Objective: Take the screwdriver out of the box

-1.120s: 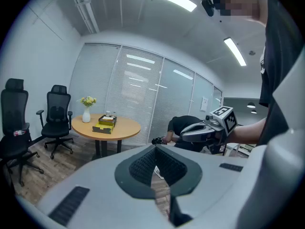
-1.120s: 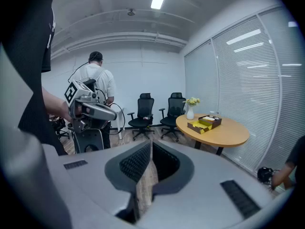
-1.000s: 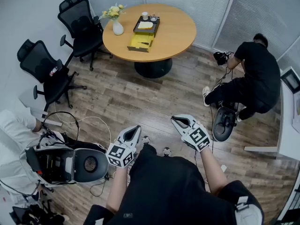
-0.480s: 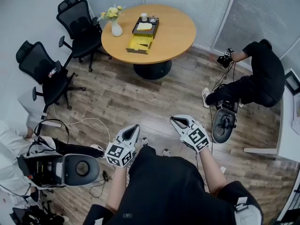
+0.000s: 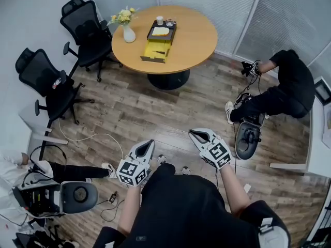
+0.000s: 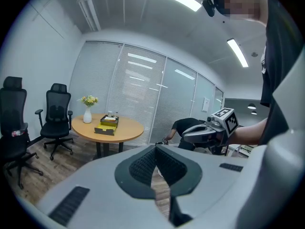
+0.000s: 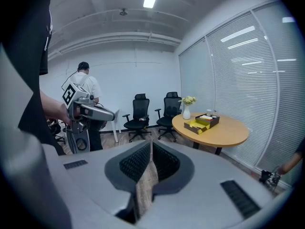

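Screwdriver is too small to make out; its box [image 5: 155,49] is lying open on the far round table [image 5: 196,35], well apart from both grippers. Nearest, the left gripper [image 5: 148,145] and right gripper [image 5: 197,135] are hanging side by side over the wood floor [image 5: 145,107], each with jaws pressed together on nothing. Farther off, a vase [image 5: 129,33] is standing near the box.

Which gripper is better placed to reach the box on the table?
Left, marginally: left gripper and right gripper are both shut, empty, far off; the box sits nearer the left's line.
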A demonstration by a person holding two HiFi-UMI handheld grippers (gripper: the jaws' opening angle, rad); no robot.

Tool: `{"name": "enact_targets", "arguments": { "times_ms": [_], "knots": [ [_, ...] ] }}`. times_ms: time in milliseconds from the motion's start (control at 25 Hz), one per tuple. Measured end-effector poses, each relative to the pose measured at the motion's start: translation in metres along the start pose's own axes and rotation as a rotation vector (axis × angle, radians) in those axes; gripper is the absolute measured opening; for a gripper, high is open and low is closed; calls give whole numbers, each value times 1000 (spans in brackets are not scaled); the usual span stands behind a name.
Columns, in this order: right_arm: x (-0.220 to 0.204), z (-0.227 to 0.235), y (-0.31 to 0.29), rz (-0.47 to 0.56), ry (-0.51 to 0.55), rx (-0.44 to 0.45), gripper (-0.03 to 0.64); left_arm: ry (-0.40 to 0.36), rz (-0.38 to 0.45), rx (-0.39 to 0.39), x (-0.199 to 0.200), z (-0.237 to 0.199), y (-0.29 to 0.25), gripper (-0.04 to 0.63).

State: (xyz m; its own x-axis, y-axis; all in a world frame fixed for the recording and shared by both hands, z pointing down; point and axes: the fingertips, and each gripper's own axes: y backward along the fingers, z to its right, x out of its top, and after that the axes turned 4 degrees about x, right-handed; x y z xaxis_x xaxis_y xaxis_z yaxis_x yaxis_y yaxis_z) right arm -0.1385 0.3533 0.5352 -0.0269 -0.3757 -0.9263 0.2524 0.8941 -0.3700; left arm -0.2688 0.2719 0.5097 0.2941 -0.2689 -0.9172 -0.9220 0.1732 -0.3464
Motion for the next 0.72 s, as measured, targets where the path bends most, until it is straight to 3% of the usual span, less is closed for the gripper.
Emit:
{"name": "enact_targets", "arguments": {
  "times_ms": [320, 720],
  "knots": [
    [24, 2, -51, -33, 39, -21, 11, 16, 3, -24, 13, -60, -1, 6],
    [33, 7, -110, -87, 21, -90, 11, 3, -11, -113, 28, -128, -14, 6]
  ]
}}
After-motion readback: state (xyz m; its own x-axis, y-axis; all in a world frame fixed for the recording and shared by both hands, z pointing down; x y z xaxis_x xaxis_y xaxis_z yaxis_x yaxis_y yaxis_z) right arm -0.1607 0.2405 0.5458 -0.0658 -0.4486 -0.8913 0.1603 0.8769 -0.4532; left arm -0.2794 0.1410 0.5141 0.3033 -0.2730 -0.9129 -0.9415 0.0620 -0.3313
